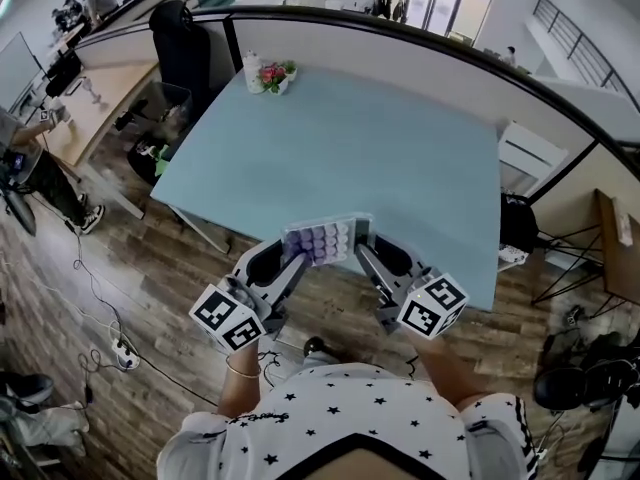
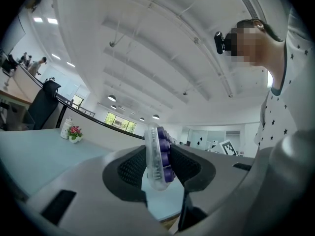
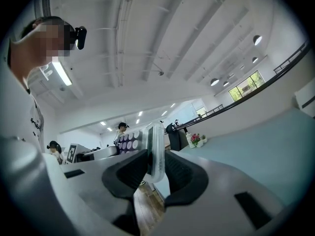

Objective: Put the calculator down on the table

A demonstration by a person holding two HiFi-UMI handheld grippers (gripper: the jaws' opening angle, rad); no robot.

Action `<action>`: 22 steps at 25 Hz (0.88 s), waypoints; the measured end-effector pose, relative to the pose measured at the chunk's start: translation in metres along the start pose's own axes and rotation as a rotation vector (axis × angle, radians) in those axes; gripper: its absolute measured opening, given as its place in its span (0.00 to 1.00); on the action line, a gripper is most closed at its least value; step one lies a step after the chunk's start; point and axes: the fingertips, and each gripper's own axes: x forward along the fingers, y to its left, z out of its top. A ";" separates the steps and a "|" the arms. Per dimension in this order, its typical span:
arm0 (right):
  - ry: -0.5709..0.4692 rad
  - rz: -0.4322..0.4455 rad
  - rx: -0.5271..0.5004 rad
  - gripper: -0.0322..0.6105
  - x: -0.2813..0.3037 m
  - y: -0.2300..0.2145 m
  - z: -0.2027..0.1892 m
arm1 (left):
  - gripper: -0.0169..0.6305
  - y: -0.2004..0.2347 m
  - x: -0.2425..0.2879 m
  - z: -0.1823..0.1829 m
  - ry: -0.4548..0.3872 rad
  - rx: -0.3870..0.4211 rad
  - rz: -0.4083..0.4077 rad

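A clear-cased calculator [image 1: 322,240] with purple round keys hangs in the air just past the near edge of the pale blue table [image 1: 350,148]. My left gripper [image 1: 296,259] is shut on its left end and my right gripper [image 1: 362,252] on its right end. In the left gripper view the calculator [image 2: 158,156] stands edge-on between the dark ribbed pads [image 2: 132,167], keys facing right. In the right gripper view the calculator [image 3: 153,151] is pinched by its clear edge, with its keys showing to the left.
A small pot of pink flowers [image 1: 275,76] and a white bottle [image 1: 251,71] stand at the table's far left corner. A black office chair [image 1: 185,48] is beyond that corner. A curved partition [image 1: 400,53] runs behind the table. Wooden floor lies below the grippers.
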 end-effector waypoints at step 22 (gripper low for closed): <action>0.056 -0.066 0.006 0.21 0.073 0.008 -0.027 | 0.27 0.080 -0.027 0.000 -0.012 -0.068 -0.040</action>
